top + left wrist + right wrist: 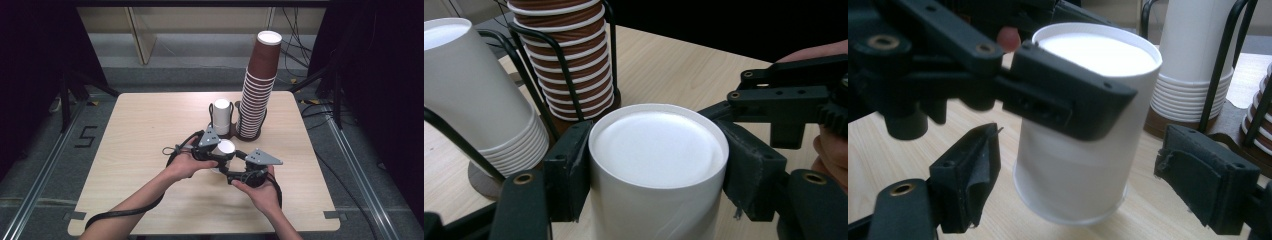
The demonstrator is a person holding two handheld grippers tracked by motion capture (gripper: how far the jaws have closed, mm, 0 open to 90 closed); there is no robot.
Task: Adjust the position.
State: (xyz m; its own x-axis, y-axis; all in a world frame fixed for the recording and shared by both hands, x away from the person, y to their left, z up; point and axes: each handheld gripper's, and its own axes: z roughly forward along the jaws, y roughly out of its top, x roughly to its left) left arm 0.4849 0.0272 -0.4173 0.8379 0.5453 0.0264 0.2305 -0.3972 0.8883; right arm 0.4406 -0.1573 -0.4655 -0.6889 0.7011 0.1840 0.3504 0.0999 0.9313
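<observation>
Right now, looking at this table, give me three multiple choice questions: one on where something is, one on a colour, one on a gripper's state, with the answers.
1. Where does the tall brown cup stack stand?
A. In the wire holder at the far side of the table
B. On the floor
C. At the table's near left corner

2. What colour is the upside-down cup between the grippers?
A. Brown
B. White
C. Blue

3. How is the left gripper?
A. Open, clear of everything
B. Shut on the brown stack
C. Shut on the white cup

Answers: 1 A, the high view shows it rising from the holder beside the white stack. 2 B, both gripper views show it white. 3 C, its pads press the cup's sides, while the right gripper stands open around the rim.
</observation>
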